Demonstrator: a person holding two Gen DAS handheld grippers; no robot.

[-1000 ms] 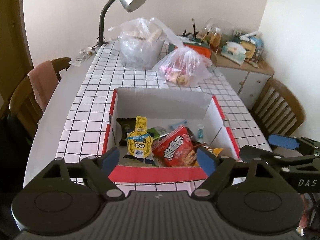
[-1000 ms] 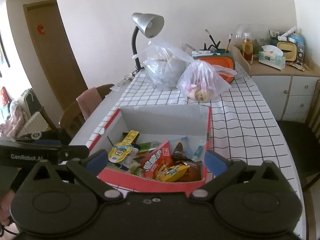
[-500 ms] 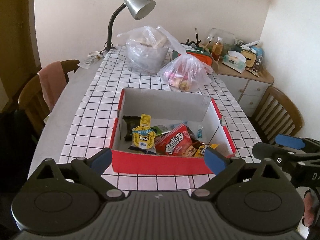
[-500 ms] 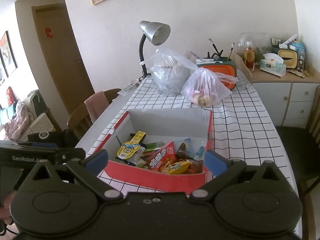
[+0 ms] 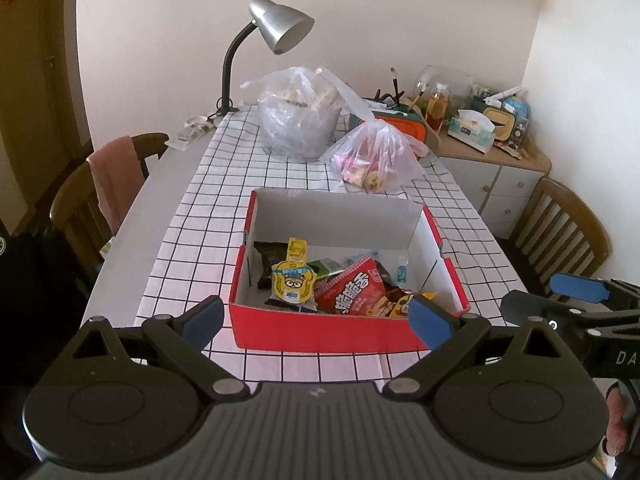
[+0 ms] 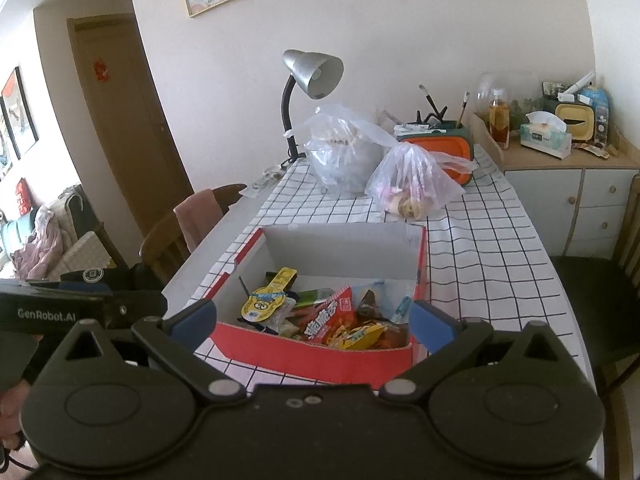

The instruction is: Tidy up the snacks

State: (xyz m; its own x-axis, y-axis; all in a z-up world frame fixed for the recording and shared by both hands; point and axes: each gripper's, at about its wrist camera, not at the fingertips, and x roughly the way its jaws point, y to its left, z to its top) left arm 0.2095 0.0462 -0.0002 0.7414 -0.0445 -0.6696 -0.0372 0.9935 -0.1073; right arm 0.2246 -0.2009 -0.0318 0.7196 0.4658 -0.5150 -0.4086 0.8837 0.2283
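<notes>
While both tongs (image 5: 316, 318) (image 6: 312, 320) gape empty, the snack box (image 5: 320, 334) sits just beyond them.

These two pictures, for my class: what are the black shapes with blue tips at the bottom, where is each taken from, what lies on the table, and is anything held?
No robot here: a person holds hand-held tongs in each hand, and a camera on each looks forward along its two fingers. The black arms with blue pads are those tongs.

One picture comes from the left tongs, with the right tongs poking in at its right edge. The other comes from the right tongs, with the left ones at its left edge.

On the checked cloth stands an open red box of snacks: a yellow cartoon packet, a red bag and others. Behind it are two plastic bags and a lamp.

Both tongs are open and hold nothing; they sit short of the box.
</notes>
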